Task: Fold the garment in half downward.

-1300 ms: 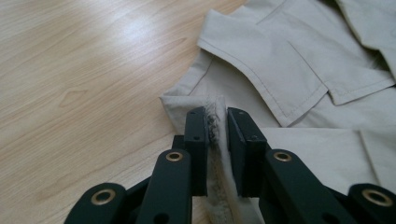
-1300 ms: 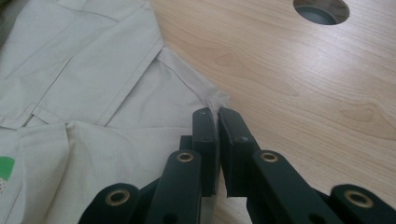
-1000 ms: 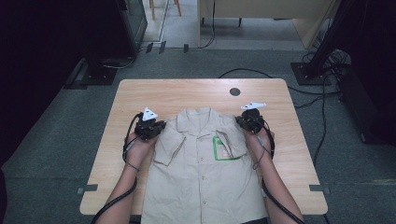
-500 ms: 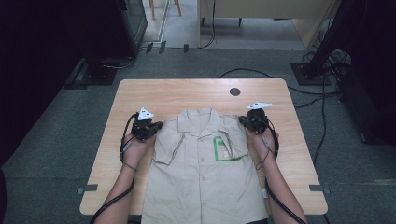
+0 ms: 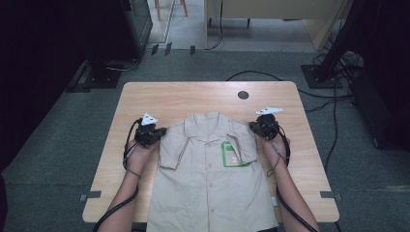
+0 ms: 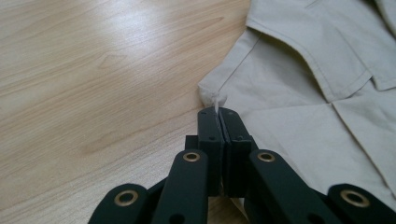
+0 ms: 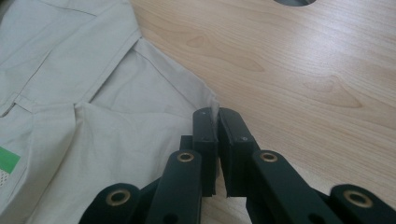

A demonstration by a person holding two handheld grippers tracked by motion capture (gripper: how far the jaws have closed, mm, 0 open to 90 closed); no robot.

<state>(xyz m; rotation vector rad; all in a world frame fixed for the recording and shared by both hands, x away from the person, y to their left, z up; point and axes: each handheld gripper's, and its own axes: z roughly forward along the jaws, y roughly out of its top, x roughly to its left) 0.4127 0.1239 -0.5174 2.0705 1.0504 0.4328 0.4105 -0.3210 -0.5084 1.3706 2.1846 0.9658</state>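
Note:
A beige short-sleeved shirt (image 5: pixel 208 179) lies flat and buttoned on the wooden table (image 5: pixel 193 99), collar toward the far edge, with a green patch (image 5: pixel 232 154) on its chest pocket. My left gripper (image 5: pixel 158 132) is at the shirt's left shoulder; in the left gripper view the left gripper (image 6: pixel 218 112) is shut on a pinch of the shirt's (image 6: pixel 303 84) edge. My right gripper (image 5: pixel 253 127) is at the right shoulder; in the right gripper view the right gripper (image 7: pixel 215 114) is shut on a tuft of the shirt's (image 7: pixel 93 93) fabric.
A round dark hole (image 5: pixel 243 95) sits in the table beyond the collar. Bare wood lies left, right and beyond the shirt. Cables (image 5: pixel 333 121) run over the grey floor at the right, and a black stand base (image 5: pixel 96 77) is at the back left.
Both grippers have shifted slightly outward, away from each other, drawing the shirt's shoulders wider and flatter.

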